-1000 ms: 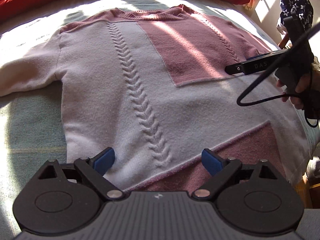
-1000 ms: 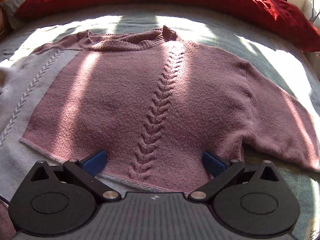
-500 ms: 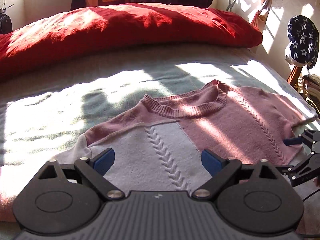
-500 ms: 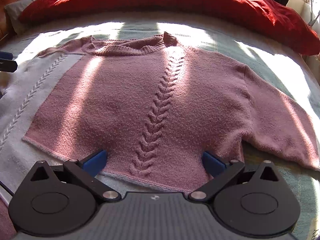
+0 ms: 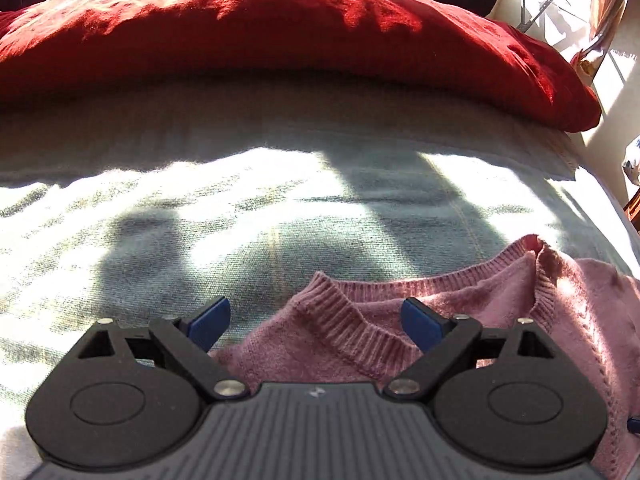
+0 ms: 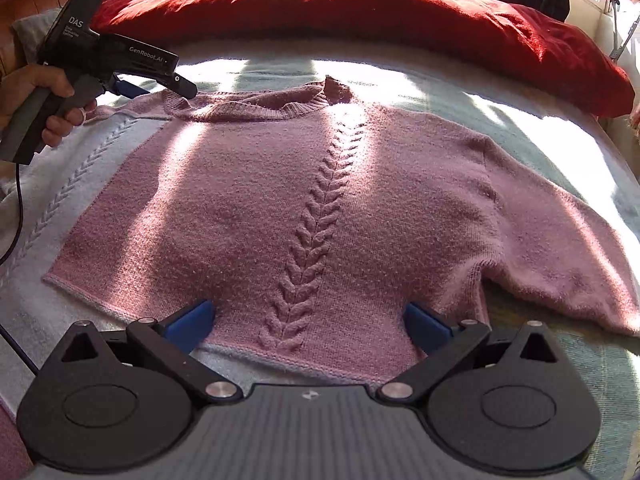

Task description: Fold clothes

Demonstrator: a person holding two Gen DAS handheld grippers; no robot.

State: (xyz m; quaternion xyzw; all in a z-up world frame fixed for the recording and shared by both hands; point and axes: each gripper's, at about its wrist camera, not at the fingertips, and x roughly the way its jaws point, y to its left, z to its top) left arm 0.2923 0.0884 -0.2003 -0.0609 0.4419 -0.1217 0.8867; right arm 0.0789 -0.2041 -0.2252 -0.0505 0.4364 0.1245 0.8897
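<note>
Pink and pale-lilac cable-knit sweater [image 6: 320, 200] lies spread flat, front up, on the light green bedspread [image 5: 200, 208] below the long red pillow [image 6: 360, 12]. Soft, limp and fairly light, it should drape and stretch, so pinching the shoulder beside the ribbed collar [image 5: 352, 328] seems best. Left hand-held gripper [image 5: 316, 324] hovers released over that collar; right hand-held gripper [image 6: 308, 326] gapes empty above the hem.
</note>
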